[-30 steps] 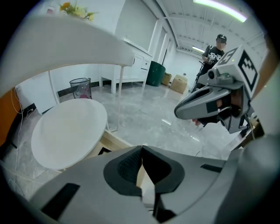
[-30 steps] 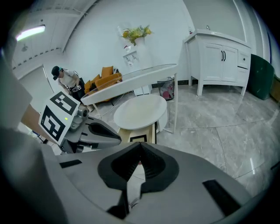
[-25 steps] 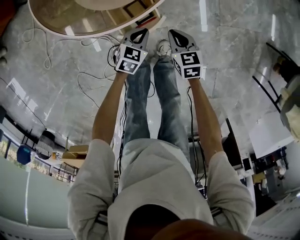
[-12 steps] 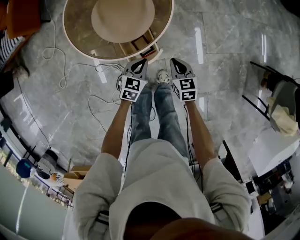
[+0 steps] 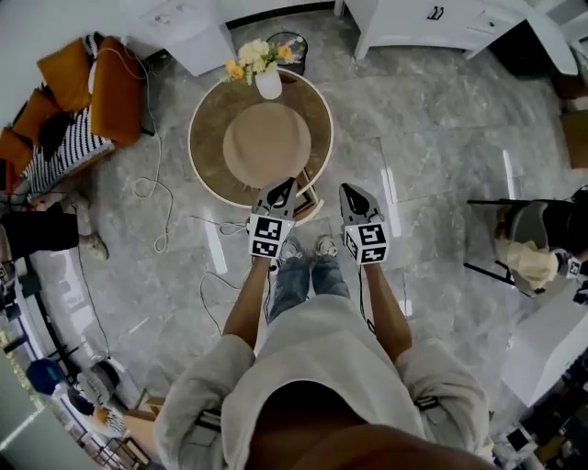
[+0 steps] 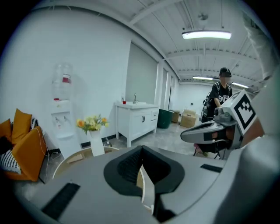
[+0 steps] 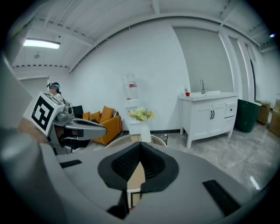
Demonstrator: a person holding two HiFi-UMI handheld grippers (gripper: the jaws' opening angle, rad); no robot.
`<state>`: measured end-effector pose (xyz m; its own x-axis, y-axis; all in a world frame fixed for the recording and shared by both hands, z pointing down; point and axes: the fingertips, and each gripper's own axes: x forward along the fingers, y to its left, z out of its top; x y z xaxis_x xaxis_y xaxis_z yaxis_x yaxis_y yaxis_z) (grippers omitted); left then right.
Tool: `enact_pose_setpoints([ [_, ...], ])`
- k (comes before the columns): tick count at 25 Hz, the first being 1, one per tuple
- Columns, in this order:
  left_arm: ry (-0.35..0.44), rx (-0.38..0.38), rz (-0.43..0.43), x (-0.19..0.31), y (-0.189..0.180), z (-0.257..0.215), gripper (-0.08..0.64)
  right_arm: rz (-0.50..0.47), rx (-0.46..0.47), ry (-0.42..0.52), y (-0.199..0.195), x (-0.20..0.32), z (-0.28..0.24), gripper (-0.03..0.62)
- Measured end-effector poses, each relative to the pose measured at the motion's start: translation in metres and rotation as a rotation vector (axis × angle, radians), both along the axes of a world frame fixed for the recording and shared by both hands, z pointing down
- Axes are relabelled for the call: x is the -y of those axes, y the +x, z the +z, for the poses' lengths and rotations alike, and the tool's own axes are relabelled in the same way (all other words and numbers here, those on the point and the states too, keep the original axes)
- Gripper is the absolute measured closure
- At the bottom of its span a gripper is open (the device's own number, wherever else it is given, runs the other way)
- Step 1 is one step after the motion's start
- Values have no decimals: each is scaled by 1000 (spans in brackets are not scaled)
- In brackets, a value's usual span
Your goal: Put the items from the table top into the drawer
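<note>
A round wooden table stands ahead of me on the grey floor. A tan wide-brimmed hat lies on its middle, and a white vase of flowers stands at its far edge. An open drawer shows under the near rim. My left gripper and right gripper are held side by side over that near rim, both shut and empty. In the left gripper view the shut jaws point at the vase. In the right gripper view the shut jaws point the same way.
An orange sofa with cushions is at the left, with a water dispenser and white cabinets at the back. Cables trail on the floor left of the table. A chair stands at the right. A person in black stands far off.
Both grippers have risen together and now point more level. The table, hat and vase have come fully into the head view. Both jaws stay shut.
</note>
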<state>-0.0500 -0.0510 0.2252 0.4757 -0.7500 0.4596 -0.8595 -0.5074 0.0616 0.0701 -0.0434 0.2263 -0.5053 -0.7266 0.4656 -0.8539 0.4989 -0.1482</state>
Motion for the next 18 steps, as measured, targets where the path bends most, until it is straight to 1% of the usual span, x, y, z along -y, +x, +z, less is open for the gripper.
enact_pose_setpoints([
  [4,108,0,-32,8,-10,-76,545,23,17,97,7,7,-74,569],
  [9,161,15,-50,7,-23,-145,545,30,3,175,17,7,-151,568],
  [13,210,16,-89,0,-41,-184,545,25,-5,220,20,-4,-183,568],
  [18,283,22,-130,3,-62,-228,545,32,4,254,21,-4,-208,569],
])
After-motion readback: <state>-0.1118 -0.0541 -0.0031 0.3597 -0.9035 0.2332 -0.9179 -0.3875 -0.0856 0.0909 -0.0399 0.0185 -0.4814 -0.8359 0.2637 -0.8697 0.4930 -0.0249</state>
